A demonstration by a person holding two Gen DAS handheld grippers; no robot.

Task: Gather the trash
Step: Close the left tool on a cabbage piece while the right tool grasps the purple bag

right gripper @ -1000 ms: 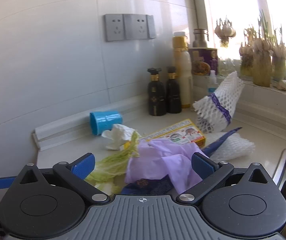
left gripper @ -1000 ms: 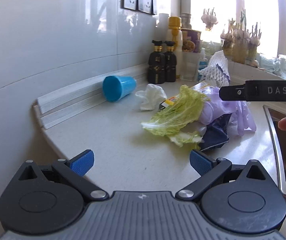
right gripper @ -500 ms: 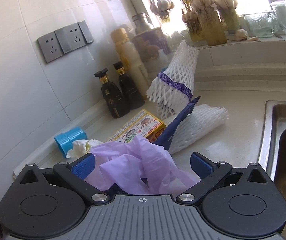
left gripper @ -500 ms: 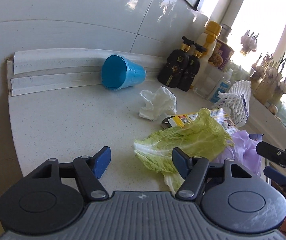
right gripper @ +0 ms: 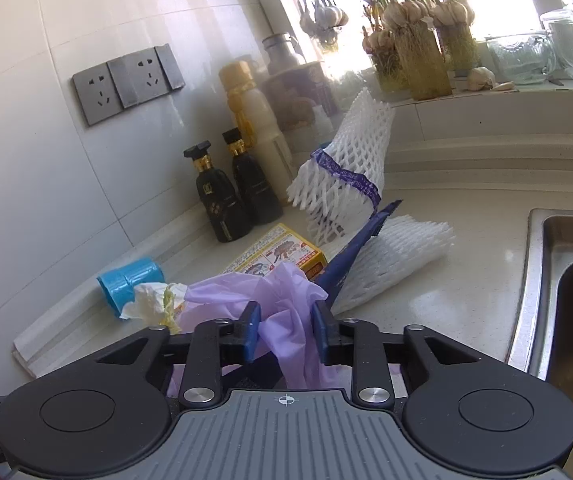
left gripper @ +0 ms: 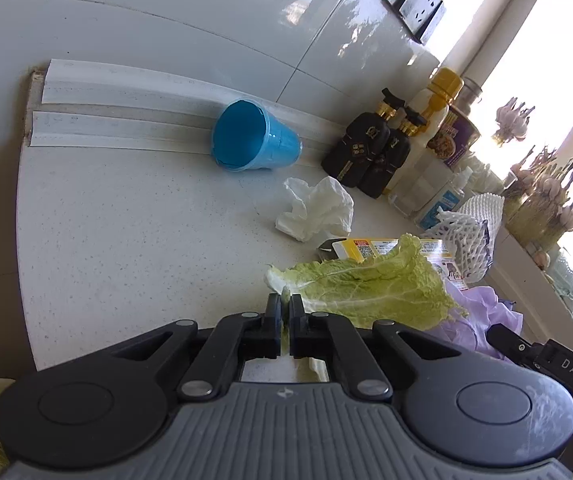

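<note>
left tool (left gripper: 285, 308) has its jaws together on the pale stem end of a cabbage leaf (left gripper: 370, 284); the pinched bit is mostly hidden between the pads. right tool (right gripper: 286, 330) is closing its jaws on a crumpled purple glove (right gripper: 286, 300), pads pressing the folds, and its body covers the lower part of the glove and of a dark blue wrapper (right gripper: 360, 240). in the left view the right tool shows only as a black edge at the lower right.

the leaf is green and wrinkled with a white rib, lying flat on the counter (left gripper: 126, 240) over one end of a yellow box (left gripper: 360, 248). near it are a crumpled white tissue (left gripper: 318, 208), two white foam nets (right gripper: 342, 172), and a blue cup (left gripper: 252, 140) on its side against the wall strip.

the counter is pale and speckled, with a steel sink (right gripper: 566, 280) cut off at the right. dark bottles (right gripper: 226, 196), wall sockets (right gripper: 126, 84) and a bright window sill with garlic jars (right gripper: 418, 40) stand behind; the glare washes out much there.
</note>
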